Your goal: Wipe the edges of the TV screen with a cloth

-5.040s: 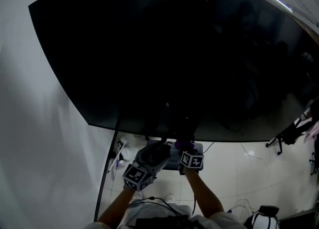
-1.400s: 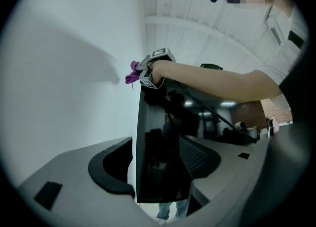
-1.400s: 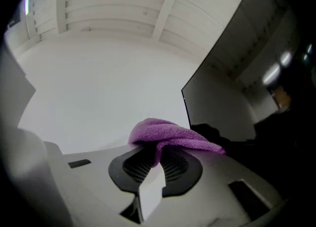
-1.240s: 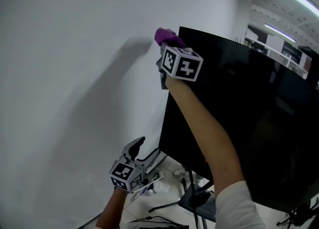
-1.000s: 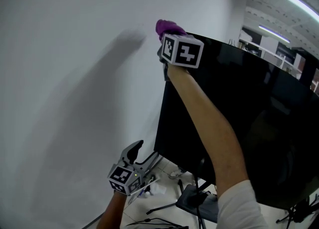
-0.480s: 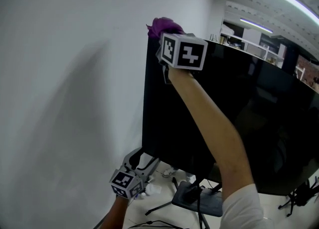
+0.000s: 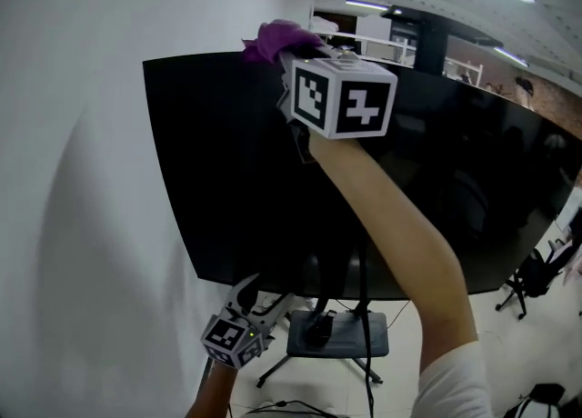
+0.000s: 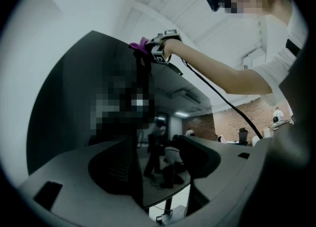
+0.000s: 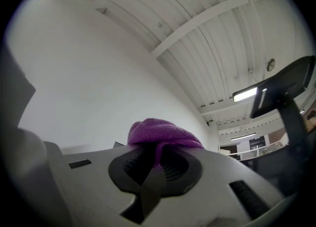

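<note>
The right gripper has its jaws closed tight on a bunched purple cloth, which bulges out above them. In the head view the cloth sits at the top edge of the TV, left of the middle. The gripper's cube, printed with black-and-white square markers, covers its jaws there, so the cloth's contact with the edge is hard to judge.

The left gripper hangs low by the TV's bottom edge, its jaws apart and holding nothing. The screen is dark with dim reflections. A stand is below it, a white wall to the left and an office chair at far right.
</note>
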`<move>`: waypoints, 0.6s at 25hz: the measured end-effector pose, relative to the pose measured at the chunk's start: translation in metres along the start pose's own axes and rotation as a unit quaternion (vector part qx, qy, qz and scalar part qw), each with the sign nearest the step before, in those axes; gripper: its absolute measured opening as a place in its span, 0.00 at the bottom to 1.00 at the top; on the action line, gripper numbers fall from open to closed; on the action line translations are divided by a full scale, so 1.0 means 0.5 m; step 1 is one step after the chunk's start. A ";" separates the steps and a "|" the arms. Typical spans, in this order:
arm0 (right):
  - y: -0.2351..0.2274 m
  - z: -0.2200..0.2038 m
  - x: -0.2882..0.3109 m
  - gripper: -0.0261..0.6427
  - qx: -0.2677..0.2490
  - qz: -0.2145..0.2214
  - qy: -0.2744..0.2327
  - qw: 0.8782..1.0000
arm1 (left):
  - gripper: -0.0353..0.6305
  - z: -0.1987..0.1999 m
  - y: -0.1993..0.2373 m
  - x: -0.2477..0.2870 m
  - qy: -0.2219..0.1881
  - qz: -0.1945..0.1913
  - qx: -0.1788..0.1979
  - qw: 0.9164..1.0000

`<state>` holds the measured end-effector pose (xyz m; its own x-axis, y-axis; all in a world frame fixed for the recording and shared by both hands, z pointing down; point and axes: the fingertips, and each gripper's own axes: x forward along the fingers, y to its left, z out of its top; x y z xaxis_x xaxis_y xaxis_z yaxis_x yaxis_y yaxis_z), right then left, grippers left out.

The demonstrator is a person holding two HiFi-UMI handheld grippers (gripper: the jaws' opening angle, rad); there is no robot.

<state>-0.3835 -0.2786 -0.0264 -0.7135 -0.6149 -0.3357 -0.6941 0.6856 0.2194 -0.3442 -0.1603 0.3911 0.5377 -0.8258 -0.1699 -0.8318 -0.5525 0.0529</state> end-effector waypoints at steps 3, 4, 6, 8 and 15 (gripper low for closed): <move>-0.136 0.014 -0.112 0.11 -0.008 -0.049 0.001 0.999 | 0.48 -0.021 -0.093 0.073 0.006 -0.057 -0.004 0.998; -0.190 0.021 -0.165 0.11 -0.013 -0.068 -0.002 0.998 | 0.48 -0.031 -0.134 0.100 0.005 -0.074 0.000 0.997; -0.300 0.038 -0.289 0.11 -0.018 -0.105 -0.012 0.994 | 0.47 -0.038 -0.234 0.151 0.001 -0.096 0.001 0.995; -0.391 0.053 -0.400 0.11 -0.018 -0.139 -0.021 0.990 | 0.46 -0.026 -0.327 0.187 -0.004 -0.111 -0.014 0.994; -0.571 0.095 -0.547 0.11 -0.012 -0.211 -0.025 0.977 | 0.46 -0.014 -0.410 0.249 0.007 -0.138 0.008 0.990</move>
<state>0.0142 -0.2875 -0.0407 -0.3580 -0.8212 -0.4444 -0.9281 0.3651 0.0731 -0.1059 -0.1505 0.3660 0.7462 -0.6457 -0.1618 -0.6555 -0.7551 -0.0096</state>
